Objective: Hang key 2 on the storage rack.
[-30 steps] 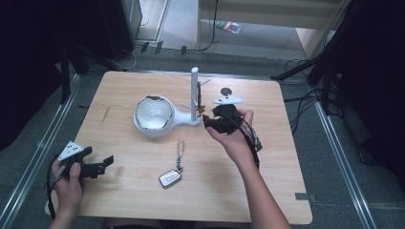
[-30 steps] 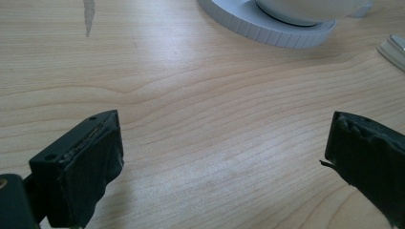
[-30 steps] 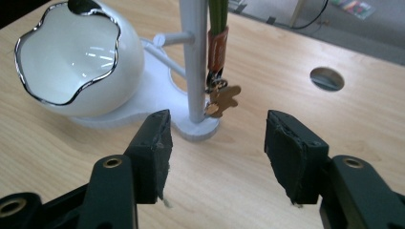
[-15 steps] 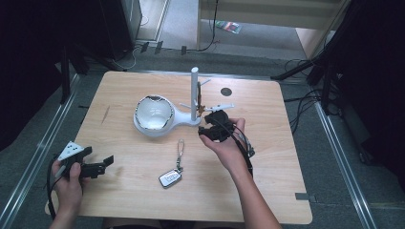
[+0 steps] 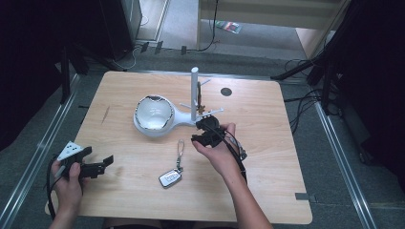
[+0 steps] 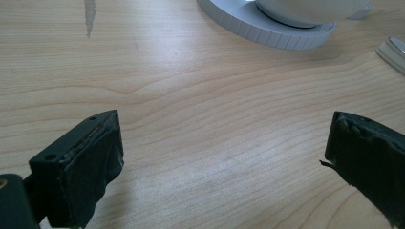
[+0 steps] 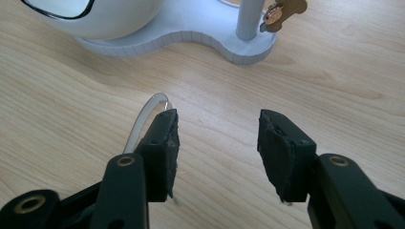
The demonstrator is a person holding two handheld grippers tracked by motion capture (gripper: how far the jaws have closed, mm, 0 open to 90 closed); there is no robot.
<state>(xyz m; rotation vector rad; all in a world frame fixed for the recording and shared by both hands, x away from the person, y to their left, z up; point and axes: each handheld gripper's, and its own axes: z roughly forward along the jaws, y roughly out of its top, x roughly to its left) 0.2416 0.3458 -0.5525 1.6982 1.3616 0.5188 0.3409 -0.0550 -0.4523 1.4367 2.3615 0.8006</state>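
My right gripper [image 5: 199, 134], half open and empty, sits just right of the key fob's ring [image 5: 181, 144]; the fob [image 5: 170, 178] trails toward lower centre.

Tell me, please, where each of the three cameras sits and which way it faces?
High view: above the person's side, looking forward and down on the table; both forearms, left gripper, right gripper.
Left gripper view: low over bare wood, toward the white stand; its own open jaws.
Right gripper view: low, toward the stand's post and brass key; its own open jaws.
Shared: all three show the stand.
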